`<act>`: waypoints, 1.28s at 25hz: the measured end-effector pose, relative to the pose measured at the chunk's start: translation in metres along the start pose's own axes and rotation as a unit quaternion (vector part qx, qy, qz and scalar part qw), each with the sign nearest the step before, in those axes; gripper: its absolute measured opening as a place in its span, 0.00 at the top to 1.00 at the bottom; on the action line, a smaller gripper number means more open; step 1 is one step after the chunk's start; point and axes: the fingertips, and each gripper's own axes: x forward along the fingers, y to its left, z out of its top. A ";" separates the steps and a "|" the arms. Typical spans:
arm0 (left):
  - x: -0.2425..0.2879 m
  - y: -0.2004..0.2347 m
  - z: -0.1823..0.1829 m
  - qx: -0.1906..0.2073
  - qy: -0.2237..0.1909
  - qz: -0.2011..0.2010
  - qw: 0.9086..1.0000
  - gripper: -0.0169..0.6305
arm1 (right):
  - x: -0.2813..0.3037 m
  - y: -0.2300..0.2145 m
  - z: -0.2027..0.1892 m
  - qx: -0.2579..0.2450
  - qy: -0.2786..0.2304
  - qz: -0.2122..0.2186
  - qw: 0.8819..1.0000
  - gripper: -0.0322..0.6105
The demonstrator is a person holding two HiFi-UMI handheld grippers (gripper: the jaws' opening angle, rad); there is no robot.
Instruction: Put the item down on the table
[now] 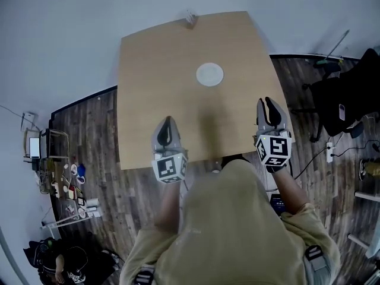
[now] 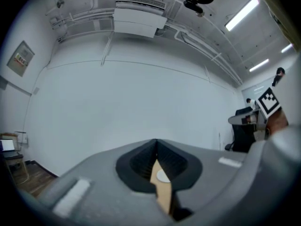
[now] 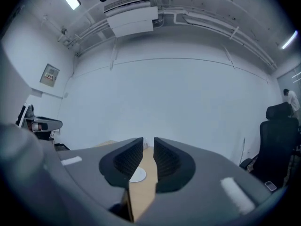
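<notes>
A flat white round disc (image 1: pixel 209 75) lies on the light wooden table (image 1: pixel 154 58), a little beyond its middle. Neither gripper holds anything. My left gripper (image 1: pixel 168 120) hovers over the table's near edge, its jaws shut tip to tip; in the left gripper view (image 2: pixel 156 141) the disc (image 2: pixel 162 176) shows through the hollow below the tips. My right gripper (image 1: pixel 266 101) is over the table's near right corner, open by a narrow gap with nothing in it. In the right gripper view (image 3: pixel 148 141) the disc (image 3: pixel 138 174) and the table (image 3: pixel 143 194) lie ahead, well beyond the tips.
A small pale object (image 1: pixel 191 18) stands at the table's far edge. A black office chair (image 1: pixel 341 103) and a power strip (image 1: pixel 330 152) are on the wooden floor to the right. A cluttered shelf (image 1: pixel 59 177) stands at the left.
</notes>
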 end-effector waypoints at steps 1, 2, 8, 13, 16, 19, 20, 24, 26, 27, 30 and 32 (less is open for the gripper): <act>-0.001 -0.002 0.000 0.001 -0.001 0.000 1.000 0.97 | -0.001 0.004 0.001 -0.005 -0.003 0.001 1.000 0.85; -0.003 -0.002 0.001 0.002 -0.001 0.001 1.000 0.97 | -0.002 0.008 0.003 -0.009 -0.007 0.003 1.000 0.90; -0.007 -0.002 -0.001 -0.007 -0.002 0.004 1.000 0.97 | 0.001 0.025 -0.002 -0.025 0.004 0.017 1.000 0.94; -0.012 -0.010 -0.003 -0.020 -0.001 -0.013 1.000 0.97 | -0.002 0.032 -0.005 -0.023 0.019 0.026 0.999 0.94; -0.002 -0.010 -0.001 -0.021 -0.010 -0.021 1.000 0.97 | 0.010 0.032 -0.004 -0.031 0.017 0.031 0.999 0.94; 0.006 -0.022 0.004 -0.015 -0.018 -0.034 0.999 0.97 | 0.015 0.032 -0.004 -0.038 0.018 0.040 0.998 0.94; 0.005 -0.026 0.003 -0.016 -0.018 -0.037 0.999 0.97 | 0.014 0.032 -0.008 -0.039 0.022 0.043 0.998 0.94; 0.007 -0.033 0.002 -0.020 -0.017 -0.043 0.999 0.97 | 0.011 0.027 -0.018 -0.038 0.035 0.049 0.997 0.94; 0.009 -0.035 0.003 -0.019 -0.018 -0.045 0.999 0.97 | 0.011 0.021 -0.019 -0.039 0.038 0.049 0.997 0.94; 0.010 -0.035 0.003 -0.018 -0.018 -0.045 0.999 0.97 | 0.012 0.018 -0.019 -0.040 0.039 0.048 0.997 0.94; 0.015 -0.033 0.002 -0.020 -0.019 -0.042 0.999 0.97 | 0.017 0.011 -0.019 -0.042 0.040 0.047 0.997 0.94; 0.019 -0.031 0.001 -0.023 -0.020 -0.040 0.999 0.97 | 0.022 0.007 -0.019 -0.043 0.040 0.047 0.997 0.94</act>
